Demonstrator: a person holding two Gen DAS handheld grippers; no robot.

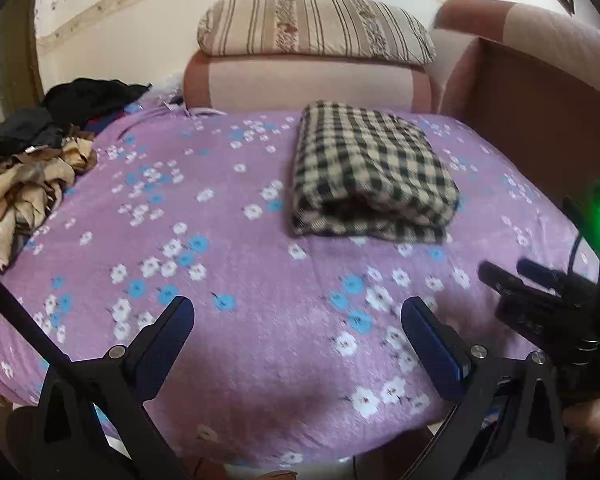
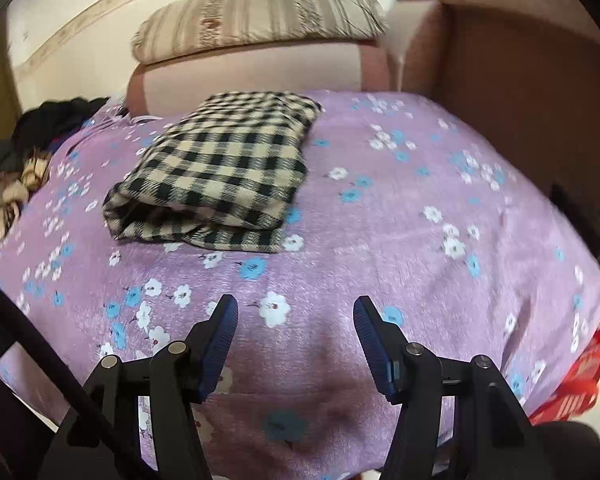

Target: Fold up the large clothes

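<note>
A black-and-beige checked garment lies folded into a thick rectangle on the purple flowered bed sheet. It also shows in the right wrist view, left of centre. My left gripper is open and empty over the near part of the bed, well short of the garment. My right gripper is open and empty, also over the near part of the bed. The right gripper's body shows at the right edge of the left wrist view.
A pile of unfolded clothes, beige patterned and black, lies at the bed's left edge. A striped pillow rests on a pink cushion at the head. A brown board borders the right side. Something red lies beside the bed.
</note>
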